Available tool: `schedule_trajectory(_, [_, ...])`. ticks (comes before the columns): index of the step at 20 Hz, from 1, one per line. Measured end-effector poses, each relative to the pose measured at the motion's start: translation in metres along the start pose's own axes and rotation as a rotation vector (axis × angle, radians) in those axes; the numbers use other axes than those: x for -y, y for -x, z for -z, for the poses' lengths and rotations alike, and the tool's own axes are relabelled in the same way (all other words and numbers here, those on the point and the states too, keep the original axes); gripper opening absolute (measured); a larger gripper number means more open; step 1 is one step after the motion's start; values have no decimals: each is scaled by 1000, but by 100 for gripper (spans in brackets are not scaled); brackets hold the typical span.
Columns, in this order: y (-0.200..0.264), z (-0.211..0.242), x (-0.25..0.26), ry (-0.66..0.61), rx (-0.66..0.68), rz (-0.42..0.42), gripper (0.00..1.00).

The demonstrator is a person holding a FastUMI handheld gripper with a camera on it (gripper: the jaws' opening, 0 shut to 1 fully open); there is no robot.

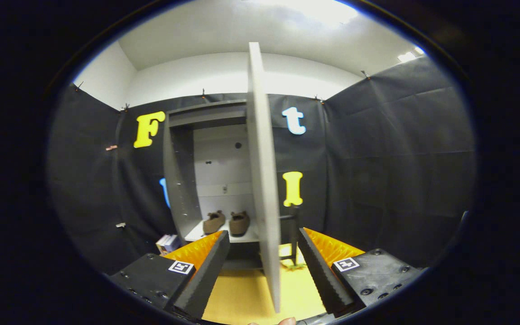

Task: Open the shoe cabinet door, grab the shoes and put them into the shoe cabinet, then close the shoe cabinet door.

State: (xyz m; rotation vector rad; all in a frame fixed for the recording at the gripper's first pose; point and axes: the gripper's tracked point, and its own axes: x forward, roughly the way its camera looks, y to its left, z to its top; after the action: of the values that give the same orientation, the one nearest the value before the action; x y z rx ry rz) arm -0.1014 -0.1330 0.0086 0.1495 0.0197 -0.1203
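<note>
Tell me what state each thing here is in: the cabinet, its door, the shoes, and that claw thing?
Shoe cabinet: open, interior exposed.
Cabinet door: swung wide open, seen edge-on, its edge between the claw's fingers.
Shoes: a pair, side by side on the cabinet's bottom shelf.
Claw: open, fingers apart on either side of the door edge, not pressing it.

Black cloth (377,158) drapes the booth's walls on the left, far and right sides, with white wall (206,76) and a brightly lit white ceiling (242,27) above. The floor (242,293) is yellowish. A small stack of books (168,244) sits on the floor at the far left.
</note>
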Motion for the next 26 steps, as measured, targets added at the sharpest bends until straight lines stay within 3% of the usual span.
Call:
schedule_trajectory(3, [-16, 10, 39, 23, -28, 87, 96])
schedule_trajectory(8, [-62, 28, 80, 55, -68, 159, 96])
schedule_trajectory(13, [-82, 30, 72, 52, -70, 156, 96])
schedule_trajectory(21, [-68, 39, 45, 16, -91, 207, 95])
schedule_trajectory(26, [-62, 43, 5, 1, -107, 168, 95])
